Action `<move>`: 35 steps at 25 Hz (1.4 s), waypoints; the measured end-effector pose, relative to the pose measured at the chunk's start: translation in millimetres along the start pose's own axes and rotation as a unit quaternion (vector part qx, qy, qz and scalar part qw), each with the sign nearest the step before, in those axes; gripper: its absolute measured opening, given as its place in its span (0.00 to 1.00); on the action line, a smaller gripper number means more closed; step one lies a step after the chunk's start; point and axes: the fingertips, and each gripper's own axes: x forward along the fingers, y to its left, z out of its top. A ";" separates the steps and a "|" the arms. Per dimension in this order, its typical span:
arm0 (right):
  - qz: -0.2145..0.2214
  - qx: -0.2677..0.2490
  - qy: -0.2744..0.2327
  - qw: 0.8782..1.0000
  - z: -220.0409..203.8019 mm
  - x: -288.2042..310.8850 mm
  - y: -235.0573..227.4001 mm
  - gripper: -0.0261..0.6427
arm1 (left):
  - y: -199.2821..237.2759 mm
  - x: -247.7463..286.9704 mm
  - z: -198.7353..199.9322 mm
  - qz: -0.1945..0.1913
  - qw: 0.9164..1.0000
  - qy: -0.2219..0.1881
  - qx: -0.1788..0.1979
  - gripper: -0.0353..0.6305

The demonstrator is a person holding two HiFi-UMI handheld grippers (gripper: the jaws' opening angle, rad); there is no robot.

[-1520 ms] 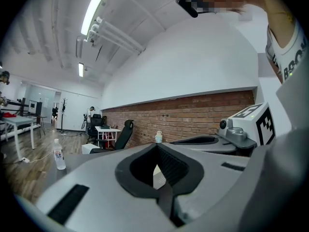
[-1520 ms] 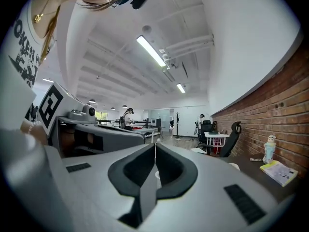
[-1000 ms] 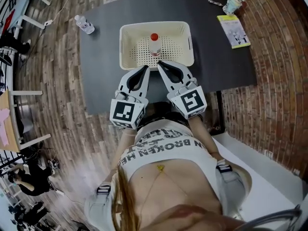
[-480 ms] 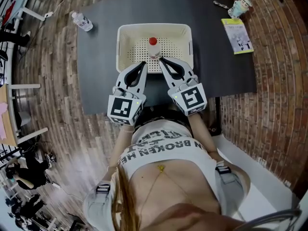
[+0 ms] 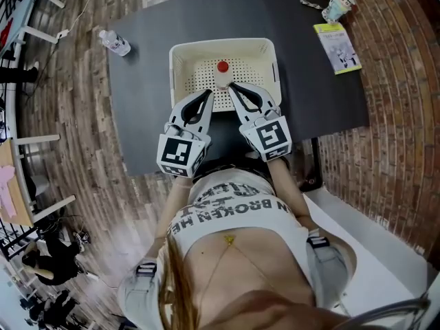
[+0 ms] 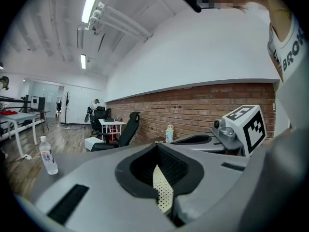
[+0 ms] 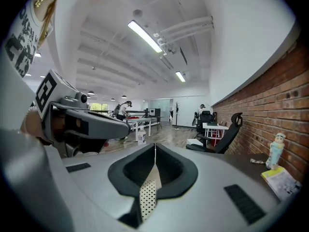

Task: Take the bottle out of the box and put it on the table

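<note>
Grey jaws first: your left gripper (image 5: 206, 96) and right gripper (image 5: 232, 88) are both clenched, tips meeting, with nothing between them. Each gripper's own view shows only a strip of perforated white wall through the gap, and neither shows the bottle. Head view does: the bottle (image 5: 222, 74) stands upright inside the white box (image 5: 221, 44), toward its near wall, just beyond your right gripper's tips. Red cap, pale body. Left gripper view adds a second bottle (image 6: 48, 156) on the dark table (image 5: 144, 102). Right gripper view adds a yellow booklet (image 7: 282, 180) and a small figurine (image 7: 275, 149) farther off.
</note>
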 end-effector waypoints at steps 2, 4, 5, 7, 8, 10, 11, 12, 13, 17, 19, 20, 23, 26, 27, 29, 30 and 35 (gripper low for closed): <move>-0.004 0.002 0.006 1.000 -5.4 5.5 -4.2 0.06 | 4.4 -1.2 -2.3 -0.001 1.000 0.004 0.000 0.06; -0.007 -0.002 0.014 1.000 -11.1 12.3 -7.6 0.06 | 10.7 -3.3 -5.7 0.001 1.000 0.007 -0.002 0.06; -0.009 -0.004 0.019 1.000 -14.4 15.8 -8.8 0.06 | 14.5 -4.7 -7.9 0.003 1.000 0.010 -0.004 0.06; -0.012 -0.006 0.030 0.999 -21.2 21.5 -10.5 0.06 | 21.5 -8.3 -13.2 0.006 1.000 0.016 -0.011 0.06; -0.014 -0.007 0.034 0.999 -24.0 24.2 -11.9 0.06 | 24.8 -9.7 -15.3 0.008 1.000 0.018 -0.014 0.06; -0.018 -0.006 0.041 0.999 -28.6 29.9 -15.6 0.06 | 30.8 -10.8 -18.7 0.010 1.000 0.021 -0.018 0.06; -0.019 -0.003 0.045 0.999 -31.6 31.8 -16.5 0.06 | 32.8 -12.1 -21.1 0.011 0.999 0.023 -0.021 0.06; -0.020 0.001 0.048 0.999 -34.9 33.3 -16.6 0.06 | 34.6 -13.6 -23.9 0.011 0.999 0.025 -0.025 0.06; -0.020 0.002 0.051 0.998 -37.8 35.4 -17.1 0.06 | 37.0 -14.7 -26.0 0.012 0.999 0.027 -0.028 0.06; -0.029 0.008 0.060 0.998 -45.8 39.4 -24.5 0.06 | 43.9 -16.2 -31.8 0.016 0.999 0.031 -0.041 0.06; -0.035 0.014 0.065 0.997 -50.5 39.2 -29.1 0.06 | 46.0 -16.6 -35.6 0.016 0.998 0.034 -0.050 0.06; -0.038 0.016 0.068 0.997 -53.0 39.7 -30.7 0.06 | 47.6 -17.0 -37.3 0.015 0.998 0.035 -0.055 0.06; -0.046 0.023 0.073 0.996 -59.4 42.0 -35.0 0.08 | 52.8 -19.0 -40.7 0.014 0.997 0.035 -0.067 0.06; -0.043 0.035 0.077 0.995 -62.2 49.5 -37.6 0.26 | 58.3 -20.4 -43.1 0.017 0.997 0.035 -0.071 0.06; -0.041 0.038 0.078 0.995 -62.8 52.2 -37.6 0.27 | 59.6 -21.4 -44.6 0.019 0.996 0.037 -0.074 0.06; -0.036 0.042 0.078 0.995 -63.4 57.9 -37.5 0.31 | 61.2 -23.2 -46.9 0.022 0.996 0.038 -0.079 0.06; -0.032 0.042 0.080 0.995 -63.8 61.2 -37.1 0.31 | 61.9 -24.1 -47.7 0.023 0.996 0.038 -0.081 0.06; -0.016 0.036 0.088 0.995 -68.1 78.6 -31.3 0.35 | 68.4 -30.5 -54.4 0.033 0.994 0.042 -0.091 0.06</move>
